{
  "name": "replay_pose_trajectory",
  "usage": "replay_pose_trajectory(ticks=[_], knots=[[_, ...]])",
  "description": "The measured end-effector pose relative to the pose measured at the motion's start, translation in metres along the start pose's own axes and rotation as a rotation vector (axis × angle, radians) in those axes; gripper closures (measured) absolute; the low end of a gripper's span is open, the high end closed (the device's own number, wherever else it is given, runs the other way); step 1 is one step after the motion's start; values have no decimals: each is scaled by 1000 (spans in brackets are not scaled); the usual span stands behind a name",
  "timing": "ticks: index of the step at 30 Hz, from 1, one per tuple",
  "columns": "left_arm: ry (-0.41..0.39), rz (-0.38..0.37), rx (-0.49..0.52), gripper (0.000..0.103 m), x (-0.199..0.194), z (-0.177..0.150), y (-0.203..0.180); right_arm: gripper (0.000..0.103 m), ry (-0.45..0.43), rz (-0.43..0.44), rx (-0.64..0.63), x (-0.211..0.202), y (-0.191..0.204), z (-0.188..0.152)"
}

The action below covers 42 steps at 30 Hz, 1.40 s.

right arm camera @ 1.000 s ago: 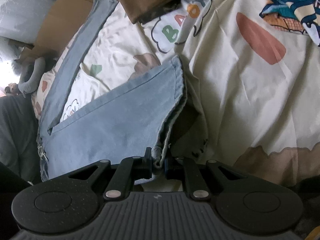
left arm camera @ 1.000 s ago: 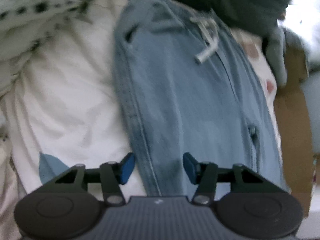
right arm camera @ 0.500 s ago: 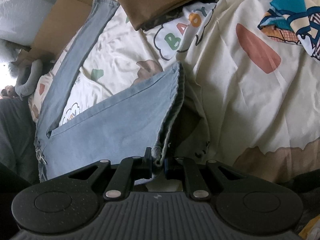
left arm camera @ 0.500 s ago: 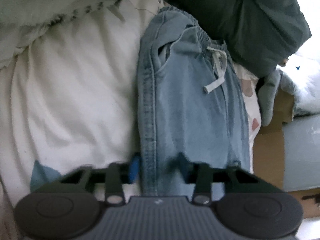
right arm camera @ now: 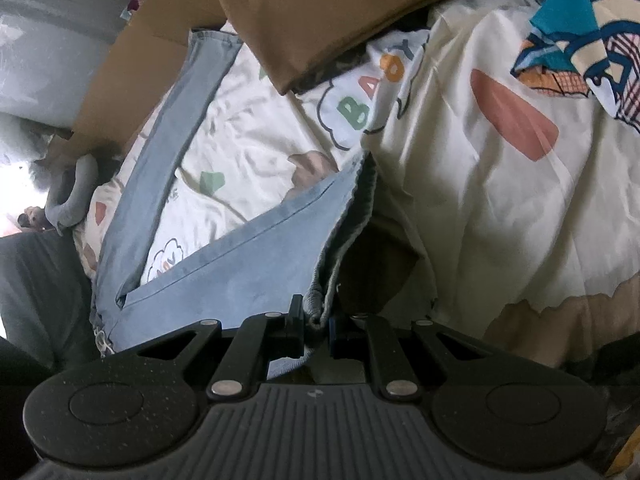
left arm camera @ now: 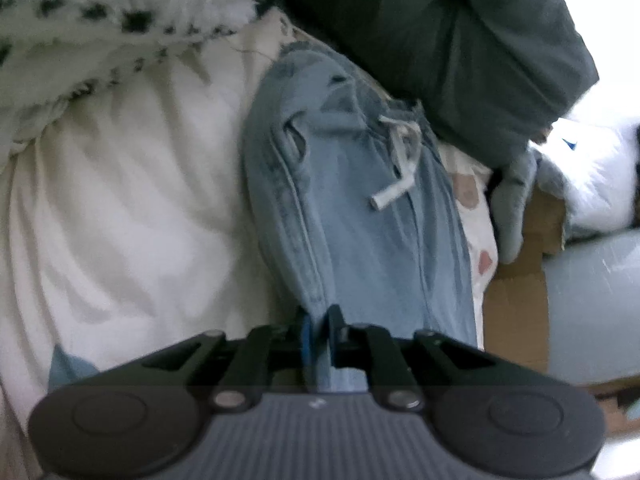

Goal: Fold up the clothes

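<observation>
You are looking at one pair of jeans [left arm camera: 360, 240], showing two legs in the right wrist view, with one drawstring [left arm camera: 396, 184]. You are holding two grippers, one [left arm camera: 318, 332] in each hand [right arm camera: 316, 320]. One brown folded cloth [right arm camera: 332, 8], one printed sheet [right arm camera: 480, 184] and one spotted fluffy blanket [left arm camera: 120, 20] are lying nearby.

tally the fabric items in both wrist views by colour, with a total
Blue jeans: 1
Brown folded cloth: 1
Teal printed cloth: 1
White spotted fleece: 1
Cream printed sheet: 1
Total: 5
</observation>
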State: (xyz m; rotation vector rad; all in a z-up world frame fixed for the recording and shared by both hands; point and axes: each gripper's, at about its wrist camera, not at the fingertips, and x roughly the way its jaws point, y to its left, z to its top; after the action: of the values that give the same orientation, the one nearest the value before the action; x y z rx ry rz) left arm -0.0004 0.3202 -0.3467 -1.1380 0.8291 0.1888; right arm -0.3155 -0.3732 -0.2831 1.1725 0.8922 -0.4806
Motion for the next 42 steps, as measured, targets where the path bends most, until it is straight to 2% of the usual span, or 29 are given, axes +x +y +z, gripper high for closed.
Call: replay_pose_trajectory(ticks=[3, 5, 15, 24, 35, 42], knots=[[-9, 24, 3, 90, 7, 6, 4, 94, -4, -1, -4, -1, 3, 1], [-15, 23, -3, 84, 9, 11, 8, 94, -5, -4, -6, -1, 4, 1], [8, 10, 20, 90, 6, 25, 4, 94, -10, -24, -13, -4, 8, 1], [39, -25, 85, 91, -3, 40, -52, 94, -84, 26, -4, -23, 22, 16], [46, -12, 183, 97, -4, 45, -130, 94, -180, 121, -26, -50, 62, 55], [31, 37, 205, 98, -3, 43, -162, 94, -207, 203, -14, -49, 75, 81]])
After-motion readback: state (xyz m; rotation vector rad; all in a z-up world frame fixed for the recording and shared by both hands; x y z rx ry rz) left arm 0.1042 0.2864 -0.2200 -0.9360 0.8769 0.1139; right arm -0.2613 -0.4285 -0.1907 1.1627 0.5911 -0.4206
